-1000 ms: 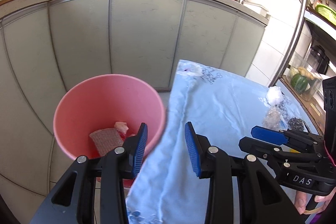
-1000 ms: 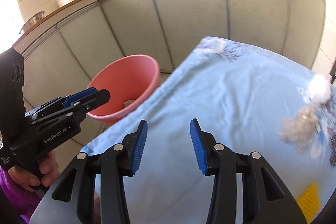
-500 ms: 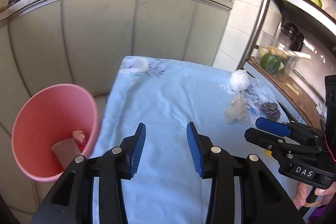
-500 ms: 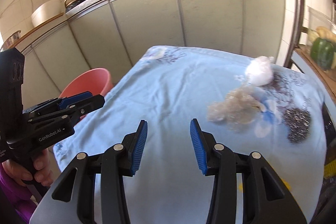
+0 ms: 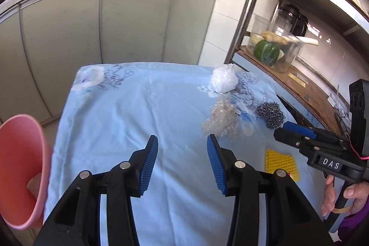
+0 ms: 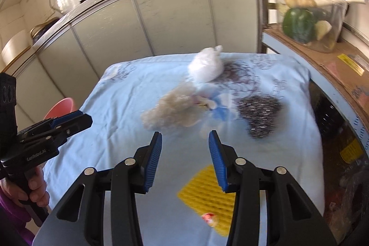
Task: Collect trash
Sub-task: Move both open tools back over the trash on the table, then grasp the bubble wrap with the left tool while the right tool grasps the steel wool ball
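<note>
You are between pickups: both the left gripper (image 5: 182, 165) and right gripper (image 6: 184, 160) hang empty with fingers spread. The crumpled clear plastic (image 6: 170, 110) lies on the bench (image 5: 115, 119) just ahead; the pink bin (image 5: 20, 170) waits off its left edge. Next, I'd judge, lower the right fingers around that plastic and close.

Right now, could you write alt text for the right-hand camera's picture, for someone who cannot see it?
Open blue-padded tongs hover over a light blue tablecloth strewn with trash: a yellow sponge, crumpled clear plastic, a white wad and a steel scourer. The other tongs and a pink bucket sit left.
</note>
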